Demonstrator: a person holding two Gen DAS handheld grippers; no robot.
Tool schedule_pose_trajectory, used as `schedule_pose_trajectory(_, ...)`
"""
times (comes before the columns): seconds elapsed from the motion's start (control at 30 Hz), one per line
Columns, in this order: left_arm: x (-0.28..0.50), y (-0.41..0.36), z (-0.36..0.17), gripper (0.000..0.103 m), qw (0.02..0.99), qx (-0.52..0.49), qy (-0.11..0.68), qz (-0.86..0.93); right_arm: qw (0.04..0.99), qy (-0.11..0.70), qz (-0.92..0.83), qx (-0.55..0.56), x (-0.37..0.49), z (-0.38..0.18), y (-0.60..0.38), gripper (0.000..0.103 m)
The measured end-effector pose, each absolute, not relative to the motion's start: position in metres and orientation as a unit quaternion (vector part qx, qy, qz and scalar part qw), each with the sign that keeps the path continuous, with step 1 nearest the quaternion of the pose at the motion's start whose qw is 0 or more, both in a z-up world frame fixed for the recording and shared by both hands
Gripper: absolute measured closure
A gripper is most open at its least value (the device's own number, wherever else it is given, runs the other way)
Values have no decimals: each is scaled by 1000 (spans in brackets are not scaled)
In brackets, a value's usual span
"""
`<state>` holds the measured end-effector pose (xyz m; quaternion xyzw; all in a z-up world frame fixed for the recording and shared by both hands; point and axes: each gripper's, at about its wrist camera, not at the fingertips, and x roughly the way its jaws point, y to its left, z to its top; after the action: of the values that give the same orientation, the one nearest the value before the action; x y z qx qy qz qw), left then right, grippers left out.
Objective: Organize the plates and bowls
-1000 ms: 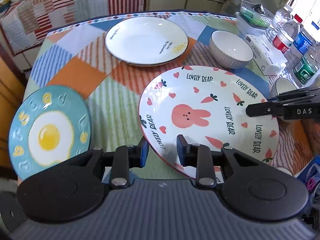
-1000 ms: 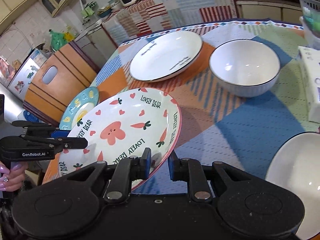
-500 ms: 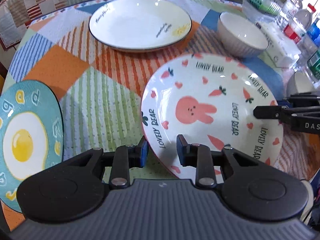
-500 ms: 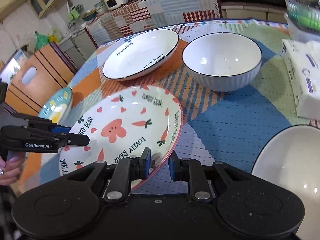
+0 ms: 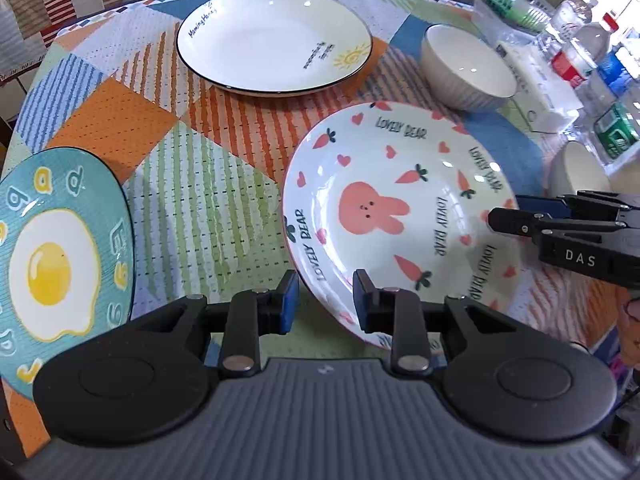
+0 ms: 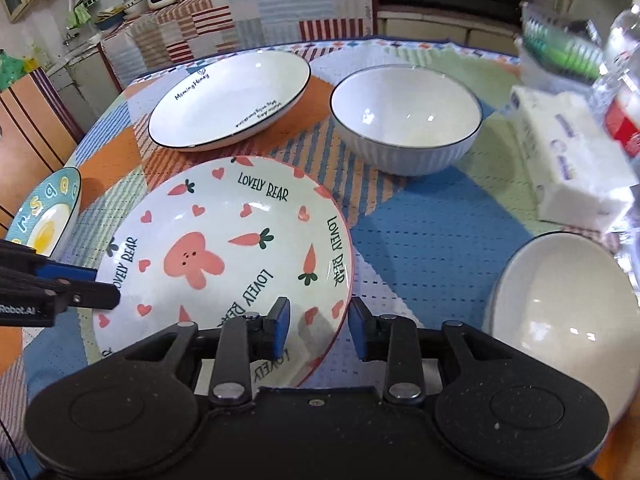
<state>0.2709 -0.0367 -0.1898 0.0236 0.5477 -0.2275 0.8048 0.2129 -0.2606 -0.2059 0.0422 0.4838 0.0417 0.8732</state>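
The rabbit plate (image 5: 400, 208) marked "LOVELY BEAR" is held between both grippers above the table. My left gripper (image 5: 325, 300) has its jaws around the plate's near-left rim; it also shows in the right wrist view (image 6: 76, 292). My right gripper (image 6: 318, 326) has its jaws around the plate's (image 6: 224, 256) opposite rim; it also shows in the left wrist view (image 5: 516, 216). A white "Morning Honey" plate (image 5: 276, 40) lies beyond. A white ribbed bowl (image 6: 406, 118) sits to its right. A teal egg plate (image 5: 52, 260) lies at the left. Another white bowl (image 6: 560, 304) sits at the right.
The table wears a patchwork cloth (image 5: 192, 184). A tissue pack (image 6: 568, 160), water bottles (image 5: 580, 52) and a basket (image 5: 516, 4) crowd the right edge. A wooden cabinet (image 6: 28, 132) stands left of the table.
Both grippers have carried the rabbit plate forward, toward the white plate and ribbed bowl. The plate now sits more level between them.
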Motion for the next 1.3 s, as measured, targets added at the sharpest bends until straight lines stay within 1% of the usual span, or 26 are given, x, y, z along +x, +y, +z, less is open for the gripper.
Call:
schedule_pose_trajectory(0.2,252,-34,-159,73,807,43,537,-241,885,458,60,61,186,-168,-254,65)
schedule_pose_trajectory(0.37,234,-28,-132,73,816,61,520,-246,894,436,88,60,165,-136,-236,60)
schedule_pose_trajectory(0.57,213,-10,-102,70,824,73,506,-246,896,427,111,53,144,-105,-217,55)
schedule_pose_trajectory(0.63,206,-2,-93,68,827,78,500,-245,896,424,120,49,137,-95,-211,53)
schedule_pose_trajectory(0.77,194,16,-76,61,834,84,490,-238,899,414,138,32,125,-74,-197,52)
schedule_pose_trajectory(0.83,191,29,-70,60,837,78,492,-226,902,405,148,30,120,-66,-190,52)
schedule_pose_trajectory(0.9,188,43,-65,56,842,72,490,-214,904,397,158,36,114,-62,-183,51)
schedule_pose_trajectory(0.97,185,60,-62,54,846,64,487,-209,903,393,169,33,110,-60,-176,47)
schedule_pose_trajectory(1.07,183,85,-61,49,849,54,485,-201,903,386,187,23,107,-56,-162,46)
schedule_pose_trajectory(1.1,183,93,-60,45,853,54,480,-199,903,382,195,21,106,-55,-158,43)
schedule_pose_trajectory(1.13,181,99,-59,42,860,59,467,-197,904,377,202,20,105,-54,-153,33)
schedule_pose_trajectory(1.17,179,105,-58,33,868,66,453,-194,904,371,209,19,105,-54,-148,31)
schedule_pose_trajectory(1.2,177,110,-58,27,874,73,442,-188,906,364,218,19,105,-54,-144,30)
schedule_pose_trajectory(1.27,177,120,-58,22,882,76,427,-186,905,355,233,22,109,-57,-135,30)
schedule_pose_trajectory(1.3,178,125,-59,17,882,75,424,-190,903,357,237,22,113,-61,-130,30)
